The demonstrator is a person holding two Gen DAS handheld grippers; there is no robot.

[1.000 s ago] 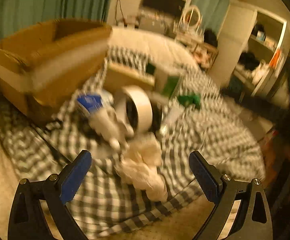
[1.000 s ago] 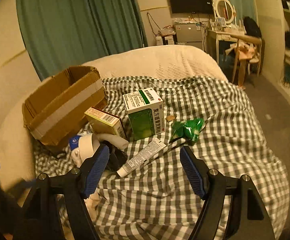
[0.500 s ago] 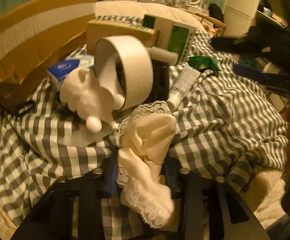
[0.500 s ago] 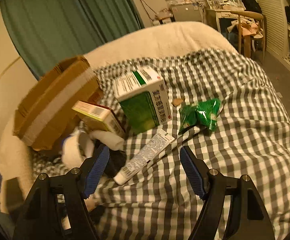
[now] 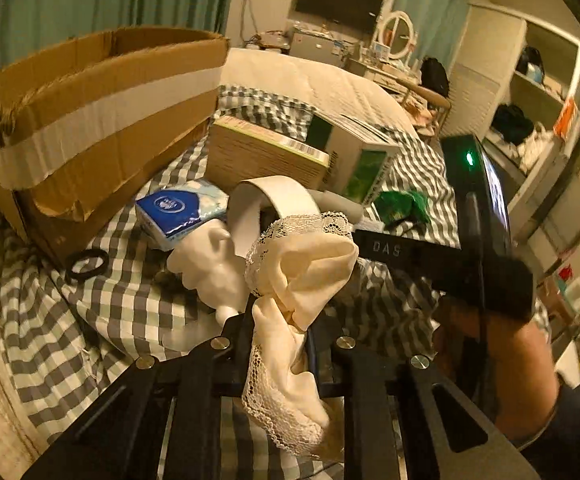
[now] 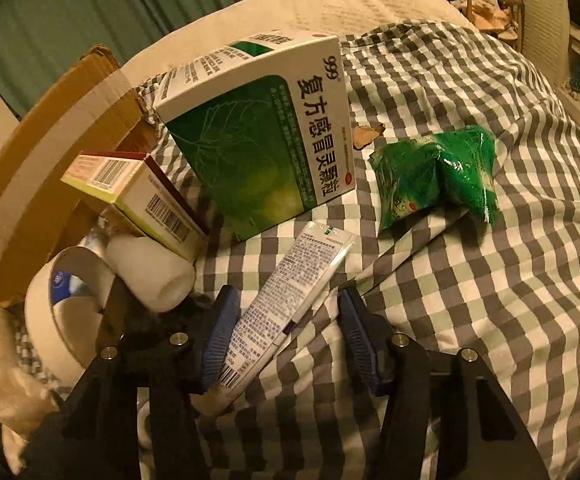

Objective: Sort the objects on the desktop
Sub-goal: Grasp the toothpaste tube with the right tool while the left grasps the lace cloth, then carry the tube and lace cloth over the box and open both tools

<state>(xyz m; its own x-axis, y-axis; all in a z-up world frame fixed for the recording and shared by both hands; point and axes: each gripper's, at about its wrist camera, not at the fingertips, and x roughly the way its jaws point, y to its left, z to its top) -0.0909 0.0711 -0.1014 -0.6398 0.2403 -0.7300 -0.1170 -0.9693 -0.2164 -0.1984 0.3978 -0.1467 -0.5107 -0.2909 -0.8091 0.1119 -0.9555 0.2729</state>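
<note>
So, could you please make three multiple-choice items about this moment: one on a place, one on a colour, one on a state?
1. Where does the white tube lie?
A. between the fingers of the right gripper
B. inside the cardboard box
C. on top of the green packet

2. What colour is the front of the large medicine box?
A. red
B. green
C. blue

3. What is the state of the left gripper?
A. open and empty
B. shut on the tape roll
C. shut on the lace cloth

Answers:
1 A: the tube runs between the two blue pads on the checked cloth, with gaps at its sides.
2 B: the front panel is green with white characters.
3 C: the cream cloth is pinched between the closed fingers.
</note>
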